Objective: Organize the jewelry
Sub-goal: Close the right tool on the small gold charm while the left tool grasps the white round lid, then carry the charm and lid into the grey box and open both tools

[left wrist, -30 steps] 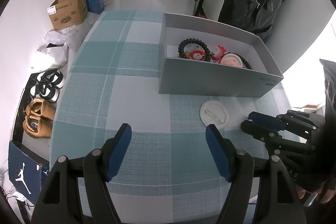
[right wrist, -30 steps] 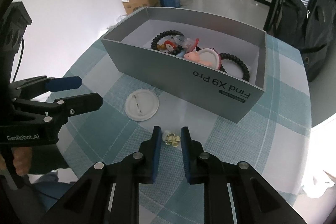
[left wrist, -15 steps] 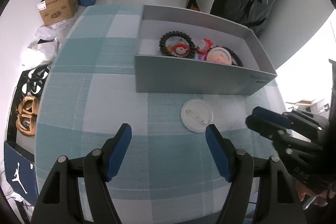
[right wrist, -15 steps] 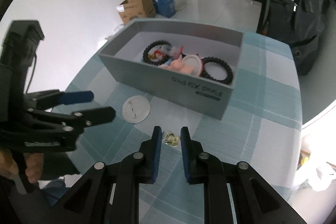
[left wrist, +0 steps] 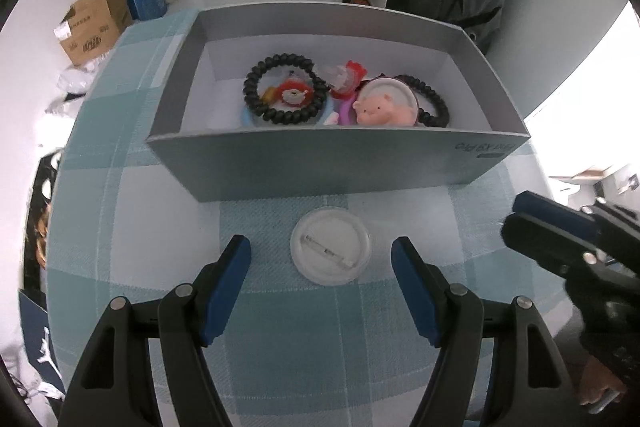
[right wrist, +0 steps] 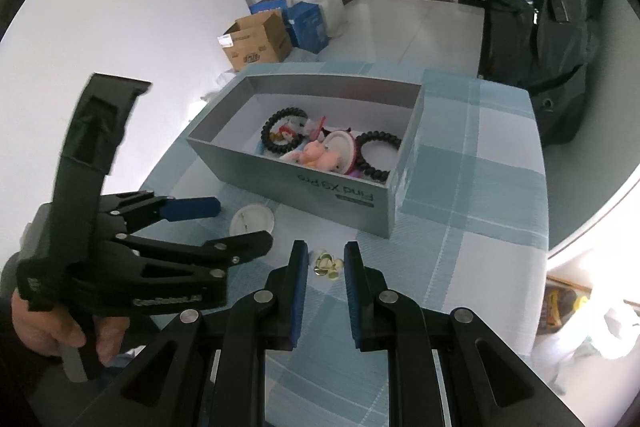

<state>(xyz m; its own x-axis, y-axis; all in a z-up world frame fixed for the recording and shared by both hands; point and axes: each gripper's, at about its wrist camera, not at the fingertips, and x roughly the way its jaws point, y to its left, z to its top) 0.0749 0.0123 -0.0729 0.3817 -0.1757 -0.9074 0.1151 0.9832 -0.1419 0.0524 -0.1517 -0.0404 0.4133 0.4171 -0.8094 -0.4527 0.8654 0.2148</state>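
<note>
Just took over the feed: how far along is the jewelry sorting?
Done: two black bead bracelets and trinkets lie in the grey box. In hand: nothing; the left gripper is open around the white round badge, and the right gripper flanks the small gold piece. Left: both still sit on the table.

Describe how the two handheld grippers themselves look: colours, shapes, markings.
Both grippers are matte black plastic with blue pads on the inner faces of the fingers and silver rivets at the joints. The left gripper has long angled fingers with triangular cut-outs. The right gripper matches it. Seen from the right wrist, the left one carries white "GenRobot.AI" lettering and a pistol-style handle in a bare hand.
</note>
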